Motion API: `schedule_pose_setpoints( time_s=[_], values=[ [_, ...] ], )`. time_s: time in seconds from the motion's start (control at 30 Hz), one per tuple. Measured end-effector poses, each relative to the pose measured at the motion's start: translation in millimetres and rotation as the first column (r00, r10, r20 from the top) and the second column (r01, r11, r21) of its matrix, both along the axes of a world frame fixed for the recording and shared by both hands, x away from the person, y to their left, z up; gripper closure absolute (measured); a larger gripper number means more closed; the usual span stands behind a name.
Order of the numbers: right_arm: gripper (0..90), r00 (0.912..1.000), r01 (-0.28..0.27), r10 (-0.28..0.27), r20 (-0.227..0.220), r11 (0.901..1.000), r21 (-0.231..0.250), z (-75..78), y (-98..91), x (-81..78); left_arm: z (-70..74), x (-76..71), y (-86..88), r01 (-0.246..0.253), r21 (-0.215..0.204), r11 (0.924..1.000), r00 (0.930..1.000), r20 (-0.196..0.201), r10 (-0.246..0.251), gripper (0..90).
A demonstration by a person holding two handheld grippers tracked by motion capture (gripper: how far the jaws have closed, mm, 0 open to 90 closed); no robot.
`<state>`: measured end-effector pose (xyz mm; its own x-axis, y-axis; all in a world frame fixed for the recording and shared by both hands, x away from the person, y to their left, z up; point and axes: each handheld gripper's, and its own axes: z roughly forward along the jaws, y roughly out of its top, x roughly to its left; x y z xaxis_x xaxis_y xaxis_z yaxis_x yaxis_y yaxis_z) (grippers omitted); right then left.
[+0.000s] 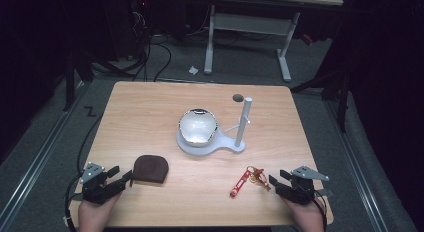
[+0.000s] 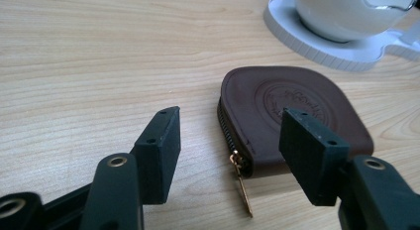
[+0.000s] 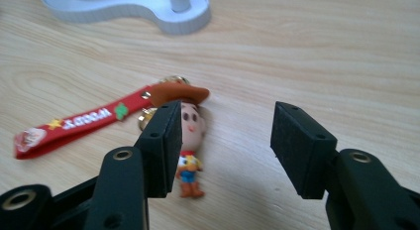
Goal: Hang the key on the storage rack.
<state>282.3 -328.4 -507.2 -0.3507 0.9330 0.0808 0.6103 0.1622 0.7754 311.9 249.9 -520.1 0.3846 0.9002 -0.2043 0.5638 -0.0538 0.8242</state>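
Centrally on the wooden table [image 1: 150,112] stood a white stand [image 1: 235,144] carrying a shiny bowl [image 1: 198,126]. Nearer the person than that stand, to its left, lay a brown zip pouch [image 1: 151,168], with the left gripper [image 1: 120,176] just beside it, jaws wide apart, empty. To the stand's right, the right gripper [image 1: 274,183], jaws equally spread, holding nothing, sat by a cowboy keychain [image 1: 257,175] on its red strap [image 1: 240,184].
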Motion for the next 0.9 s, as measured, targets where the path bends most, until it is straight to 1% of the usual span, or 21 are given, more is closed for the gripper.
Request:
schedule_pose_setpoints(
  time_s=[0.07,0.13,0.17,0.2,0.27,0.37,0.4,0.5,0.6,0.7,0.8,0.83,0.9],
  values=[
    [47.9,1.0,0.004,-0.004,-0.004,1.0,-0.005,-2.8,-1.5,1.3,-1.6,1.4,-0.8,0.003,0.021,0.9998,1.0,-0.004,-0.002,41.3],
    [48.4,1.0,0.005,-0.005,-0.007,1.0,-0.007,-4.3,-2.7,1.6,-2.5,2.2,-0.8,0.004,0.02,0.9998,1.0,-0.008,-0.004,40.9],
    [48.5,1.0,0.004,-0.004,-0.005,0.9999,-0.01,-4.9,-3.3,1.9,-4.1,3.5,-0.1,0.003,0.02,0.9998,0.9998,-0.019,-0.002,40.7],
    [48.4,1.0,0.005,-0.005,-0.007,0.9999,-0.01,-5.1,-3.5,1.9,-4.5,3.7,0.1,0.001,0.023,0.9997,0.9998,-0.021,-0.001,40.7],
    [48.0,1.0,0.007,-0.007,-0.004,0.9999,-0.012,-5.6,-3.6,2.3,-4.6,3.6,0.6,-0.001,0.024,0.9997,0.9998,-0.021,0.001,40.7],
    [48.5,0.9999,0.011,-0.011,0.004,0.9995,-0.031,-6.8,-2.8,3.4,-4.9,2.8,2.1,-0.004,0.023,0.9997,0.9998,-0.019,0.005,40.5],
    [48.5,0.9999,0.012,-0.012,0.003,0.9995,-0.029,-7.0,-2.5,3.5,-4.6,2.6,2.0,-0.006,0.023,0.9997,0.9998,-0.017,0.007,40.5],
    [48.6,1.0,0.003,-0.002,0.006,0.9991,-0.043,-8.0,-1.9,4.1,-4.5,2.7,2.0,-0.005,0.02,0.9998,0.9998,-0.017,0.006,40.6],
    [48.5,1.0,-0.003,0.003,-0.003,0.9995,-0.032,-9.2,-1.6,4.2,-5.0,3.0,1.3,-0.002,0.027,0.9996,0.9998,-0.019,0.003,40.7],
    [48.3,1.0,-0.007,0.007,-0.004,0.9994,-0.033,-9.9,-1.5,4.2,-5.3,3.0,0.8,-0.002,0.03,0.9995,0.9998,-0.018,0.002,40.8],
    [48.2,0.9999,-0.013,0.012,-0.004,0.9995,-0.03,-9.9,-1.9,4.7,-5.3,2.8,-0.4,0.002,0.039,0.9992,0.9999,-0.016,-0.002,41.2],
    [48.1,0.9997,-0.024,0.024,0.005,0.9988,-0.043,-10.6,-1.8,5.0,-5.5,2.6,-2.3,0.006,0.054,0.9985,0.9999,-0.014,-0.005,41.2],
    [47.8,0.9996,-0.027,0.027,0.002,0.9984,-0.05,-11.5,-1.4,5.2,-5.7,2.8,-4.4,0.01,0.067,0.9977,0.9999,-0.012,-0.01,41.3]
  ],
)
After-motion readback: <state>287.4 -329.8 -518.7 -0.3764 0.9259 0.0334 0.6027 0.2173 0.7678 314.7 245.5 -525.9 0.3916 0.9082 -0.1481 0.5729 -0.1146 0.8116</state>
